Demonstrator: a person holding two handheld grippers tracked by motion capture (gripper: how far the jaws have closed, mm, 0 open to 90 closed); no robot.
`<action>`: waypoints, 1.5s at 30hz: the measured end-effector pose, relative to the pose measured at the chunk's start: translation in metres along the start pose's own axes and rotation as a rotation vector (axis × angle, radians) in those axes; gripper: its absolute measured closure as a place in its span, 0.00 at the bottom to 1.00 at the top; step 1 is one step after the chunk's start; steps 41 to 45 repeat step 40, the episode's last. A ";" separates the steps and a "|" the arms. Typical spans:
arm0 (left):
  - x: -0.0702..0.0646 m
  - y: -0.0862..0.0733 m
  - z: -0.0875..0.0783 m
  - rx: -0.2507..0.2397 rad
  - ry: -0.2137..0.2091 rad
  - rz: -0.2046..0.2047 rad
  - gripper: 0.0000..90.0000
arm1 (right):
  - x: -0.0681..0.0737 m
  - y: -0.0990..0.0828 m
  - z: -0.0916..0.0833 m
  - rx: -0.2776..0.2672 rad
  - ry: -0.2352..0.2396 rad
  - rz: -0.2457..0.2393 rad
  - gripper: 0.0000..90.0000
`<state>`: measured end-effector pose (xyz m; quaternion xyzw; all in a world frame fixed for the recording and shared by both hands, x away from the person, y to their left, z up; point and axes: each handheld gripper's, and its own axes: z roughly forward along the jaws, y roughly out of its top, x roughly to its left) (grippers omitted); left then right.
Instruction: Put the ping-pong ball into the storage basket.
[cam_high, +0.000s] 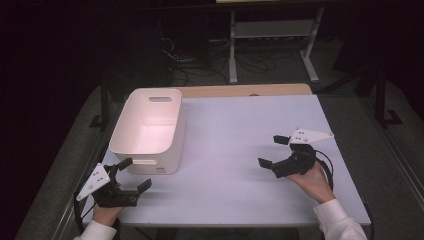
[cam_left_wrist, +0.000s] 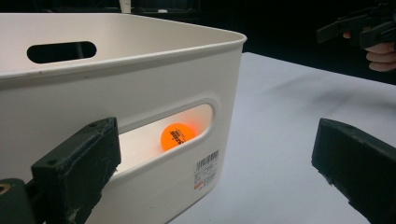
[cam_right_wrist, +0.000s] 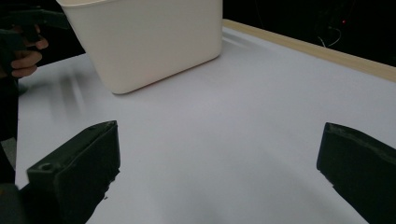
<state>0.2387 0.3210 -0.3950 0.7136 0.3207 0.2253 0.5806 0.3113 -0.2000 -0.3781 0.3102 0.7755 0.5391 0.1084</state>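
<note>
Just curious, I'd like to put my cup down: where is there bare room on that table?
The broad white stretch between the bin and the right claw is bare, up to the far wooden edge. It is tight at the near left corner, where the left claw sits by the bin.

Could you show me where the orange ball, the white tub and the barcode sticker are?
orange ball (cam_left_wrist: 178, 136): left gripper view, its middle, seen through the handle slot.
white tub (cam_high: 120, 131): high view, left rim.
barcode sticker (cam_left_wrist: 207, 168): left gripper view, sticker's centre.

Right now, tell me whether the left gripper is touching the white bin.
Apart. In the high view the left gripper sits open just in front of the white bin, with a strip of bare table between its jaws and the bin's near wall.
</note>
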 end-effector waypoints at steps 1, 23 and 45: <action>0.000 0.000 0.000 0.000 0.001 -0.001 0.01 | 0.000 -0.001 -0.002 -0.001 -0.005 0.000 0.00; 0.000 0.000 -0.003 -0.012 -0.006 0.000 0.01 | -0.004 -0.025 -0.031 -0.068 -0.096 0.006 0.00; 0.000 0.001 -0.005 -0.003 -0.010 0.005 0.01 | -0.001 -0.048 -0.055 -0.156 -0.167 0.017 0.00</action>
